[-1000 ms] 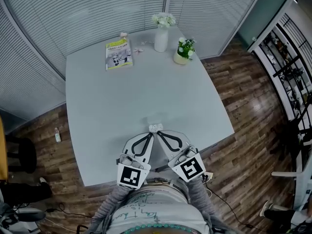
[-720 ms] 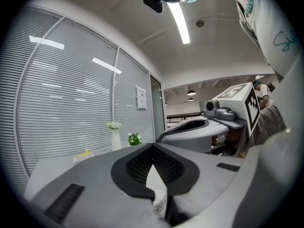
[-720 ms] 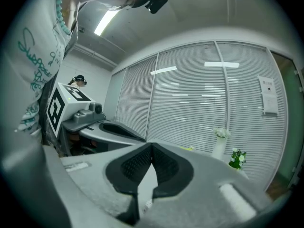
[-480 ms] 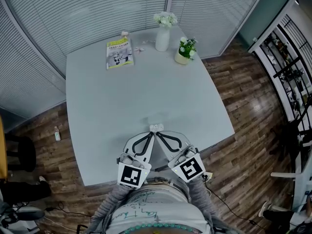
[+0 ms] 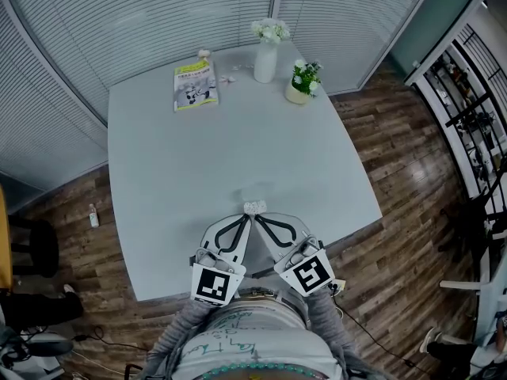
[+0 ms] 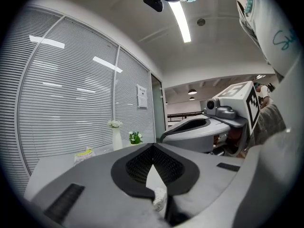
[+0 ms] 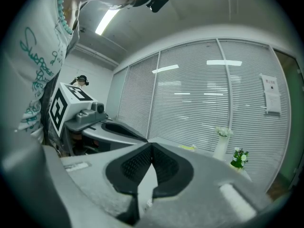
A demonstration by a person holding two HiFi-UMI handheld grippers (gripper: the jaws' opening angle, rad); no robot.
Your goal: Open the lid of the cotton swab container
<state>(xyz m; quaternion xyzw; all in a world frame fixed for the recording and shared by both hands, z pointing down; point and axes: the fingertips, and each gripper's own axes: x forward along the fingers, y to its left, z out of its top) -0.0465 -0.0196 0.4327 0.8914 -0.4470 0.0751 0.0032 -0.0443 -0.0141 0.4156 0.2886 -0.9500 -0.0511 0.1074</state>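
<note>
Two shut, empty grippers: my left gripper and right gripper meet tip to tip at lower centre, poised just behind what I take for the cotton swab container, small and white.

nothing reads clearly. the booklet far ahead of my left gripper has print too small; the notice on the glass wall beyond is blurred.

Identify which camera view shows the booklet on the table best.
The head view: the booklet lies flat with its whole cover facing the camera. The left and right gripper views catch it only as a thin, distant, edge-on sliver.
</note>
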